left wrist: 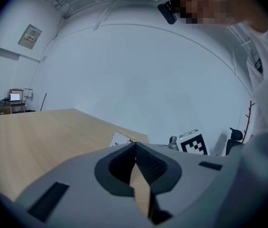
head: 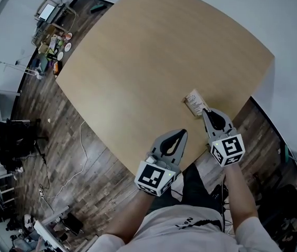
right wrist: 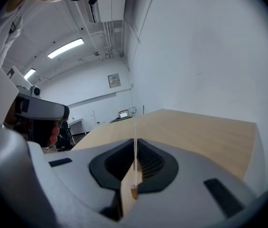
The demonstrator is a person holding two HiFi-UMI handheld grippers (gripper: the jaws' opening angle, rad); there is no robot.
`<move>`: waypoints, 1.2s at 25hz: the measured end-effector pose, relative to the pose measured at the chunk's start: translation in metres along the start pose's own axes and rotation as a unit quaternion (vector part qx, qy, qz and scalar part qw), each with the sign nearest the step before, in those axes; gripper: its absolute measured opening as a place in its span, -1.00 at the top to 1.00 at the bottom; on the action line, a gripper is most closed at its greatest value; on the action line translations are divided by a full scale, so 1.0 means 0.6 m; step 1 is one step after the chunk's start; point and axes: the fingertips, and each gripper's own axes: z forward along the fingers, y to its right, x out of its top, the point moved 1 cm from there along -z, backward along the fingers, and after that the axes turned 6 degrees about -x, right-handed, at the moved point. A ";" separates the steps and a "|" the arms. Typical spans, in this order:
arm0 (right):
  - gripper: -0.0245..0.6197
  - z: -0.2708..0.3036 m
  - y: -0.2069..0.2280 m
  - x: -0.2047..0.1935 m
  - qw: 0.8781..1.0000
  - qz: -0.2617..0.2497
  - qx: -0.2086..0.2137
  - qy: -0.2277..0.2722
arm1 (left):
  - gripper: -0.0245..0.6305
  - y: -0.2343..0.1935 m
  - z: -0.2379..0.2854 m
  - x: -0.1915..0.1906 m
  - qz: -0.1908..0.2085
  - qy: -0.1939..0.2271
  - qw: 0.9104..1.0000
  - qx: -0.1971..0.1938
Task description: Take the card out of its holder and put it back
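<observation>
Smooth light-wood table (head: 153, 51) with rounded corners. Right gripper (head: 206, 111) jaws are pinched on a thin white card (head: 195, 102), lower right of centre; it's an edge-on sliver in the right gripper view. Print is unreadable. Left gripper (head: 183, 133) jaws are closed with nothing between them.

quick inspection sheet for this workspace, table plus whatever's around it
surface: light wooden table, rounded corners
job's things: card near the table's right edge; the holder cannot be told apart from it
clutter: nothing seen on the table
grippers: right gripper shut on the card's thin white edge; left gripper shut, nothing between its jaws
cables: white cable trailing over the floor beside the table
surroundings: plank floor, loaded cart at the far left, white walls
</observation>
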 end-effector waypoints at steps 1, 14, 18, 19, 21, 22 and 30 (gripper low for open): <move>0.84 -0.004 -0.003 0.011 1.000 0.001 -0.003 0.004 | 0.89 0.001 -0.004 0.005 0.001 0.003 1.000 -0.002; 0.84 -0.113 -0.075 0.134 0.998 0.014 -0.027 0.045 | 0.89 0.057 -0.085 0.064 0.025 0.027 0.998 -0.046; 0.84 -0.157 -0.105 0.175 0.997 0.014 -0.032 0.062 | 0.89 0.076 -0.123 0.079 0.036 0.033 0.997 -0.061; 0.84 -0.169 -0.113 0.184 0.997 0.013 -0.035 0.066 | 0.89 0.081 -0.133 0.082 0.038 0.035 0.997 -0.064; 0.84 -0.190 -0.133 0.198 0.996 0.010 -0.039 0.074 | 0.89 0.095 -0.152 0.090 0.047 0.041 0.995 -0.072; 0.84 -0.201 -0.143 0.204 0.996 0.009 -0.041 0.077 | 0.89 0.102 -0.161 0.096 0.054 0.043 0.995 -0.076; 0.84 -0.262 -0.227 0.233 0.994 -0.004 -0.041 0.098 | 0.89 0.139 -0.229 0.135 0.063 0.069 0.991 -0.093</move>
